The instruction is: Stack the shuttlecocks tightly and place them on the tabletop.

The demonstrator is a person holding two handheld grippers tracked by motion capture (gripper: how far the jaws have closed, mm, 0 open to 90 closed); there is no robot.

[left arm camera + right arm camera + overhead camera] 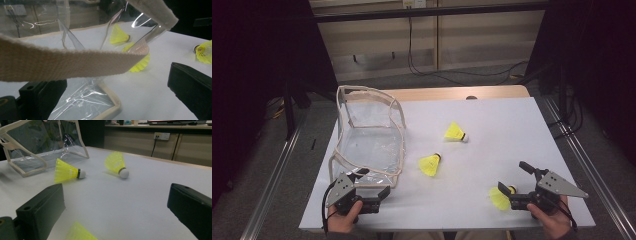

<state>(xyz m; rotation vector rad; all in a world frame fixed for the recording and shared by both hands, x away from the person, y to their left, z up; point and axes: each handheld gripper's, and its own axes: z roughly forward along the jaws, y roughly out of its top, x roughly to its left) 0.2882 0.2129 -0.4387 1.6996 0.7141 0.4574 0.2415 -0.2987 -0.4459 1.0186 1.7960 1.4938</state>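
Observation:
A clear plastic bag (369, 135) with beige trim stands open at the table's left. My left gripper (374, 181) is open at the bag's near corner. In the left gripper view its jaws (112, 82) stand wide apart, and the beige strap (62, 62) crosses above them without touching either pad. Three yellow shuttlecocks lie on the white table: one far (455, 133), one in the middle (431, 164), one near (500, 197). My right gripper (513, 177) is open beside the near one, whose skirt (80, 232) lies low between the jaws (115, 195), untouched.
The white table top (492, 120) ends in a wooden strip at the far side. Metal rails (584, 165) run along both sides. Cables (432, 70) lie on the floor beyond. The two farther shuttlecocks (66, 172) (116, 163) lie ahead of the right jaws.

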